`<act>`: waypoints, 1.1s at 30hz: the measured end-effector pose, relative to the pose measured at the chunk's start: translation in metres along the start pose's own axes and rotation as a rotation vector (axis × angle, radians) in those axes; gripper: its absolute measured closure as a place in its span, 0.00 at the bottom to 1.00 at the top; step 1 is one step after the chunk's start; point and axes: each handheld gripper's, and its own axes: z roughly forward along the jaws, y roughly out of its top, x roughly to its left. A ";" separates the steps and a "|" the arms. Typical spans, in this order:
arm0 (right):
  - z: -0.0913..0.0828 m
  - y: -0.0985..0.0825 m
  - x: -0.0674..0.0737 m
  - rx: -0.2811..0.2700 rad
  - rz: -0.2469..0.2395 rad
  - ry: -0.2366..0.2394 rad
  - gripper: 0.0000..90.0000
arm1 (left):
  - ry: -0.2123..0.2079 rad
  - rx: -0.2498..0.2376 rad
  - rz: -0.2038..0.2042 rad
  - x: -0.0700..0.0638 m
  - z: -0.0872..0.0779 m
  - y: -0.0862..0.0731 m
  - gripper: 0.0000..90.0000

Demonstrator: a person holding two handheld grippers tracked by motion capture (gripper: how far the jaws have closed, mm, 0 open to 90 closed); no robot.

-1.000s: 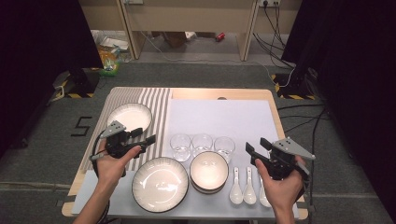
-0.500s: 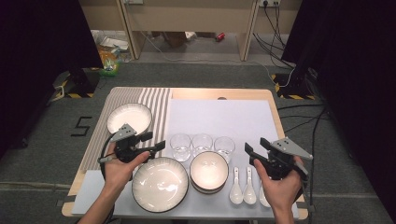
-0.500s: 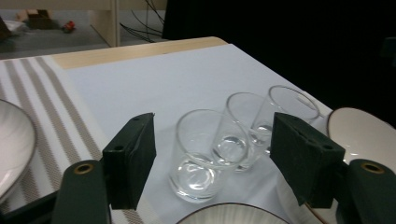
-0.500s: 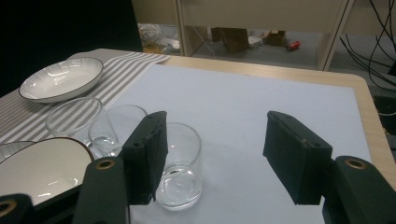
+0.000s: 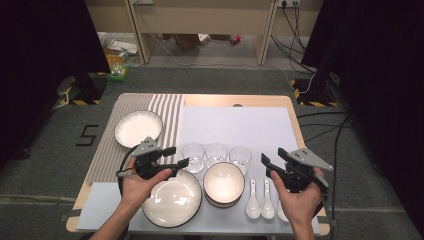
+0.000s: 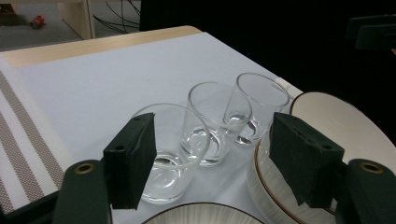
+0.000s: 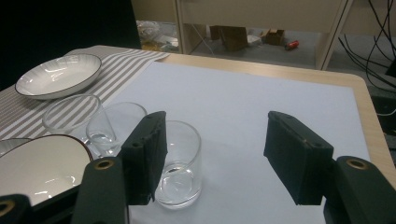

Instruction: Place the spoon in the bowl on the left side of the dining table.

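Left gripper [image 5: 174,157] hangs with jaws spread, aimed at the nearest glass [image 5: 193,157] of three near the table's front edge; right gripper [image 5: 270,165] waits open beside the spoons [image 5: 260,200].

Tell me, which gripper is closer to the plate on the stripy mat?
Left. The left gripper hangs just in front of the plate and a little to its right; the right gripper is far off, across the three glasses.

Both tongs [image 5: 176,156] [image 5: 267,166] agape, empty
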 end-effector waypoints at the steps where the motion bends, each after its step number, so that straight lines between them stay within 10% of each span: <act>1: 0.000 0.000 0.000 0.002 0.003 0.001 0.44 | -0.004 0.002 0.001 -0.001 0.001 0.000 0.34; 33: 0.003 -0.001 0.002 0.008 -0.003 0.015 0.44 | -0.095 0.061 0.056 -0.034 0.041 -0.002 0.35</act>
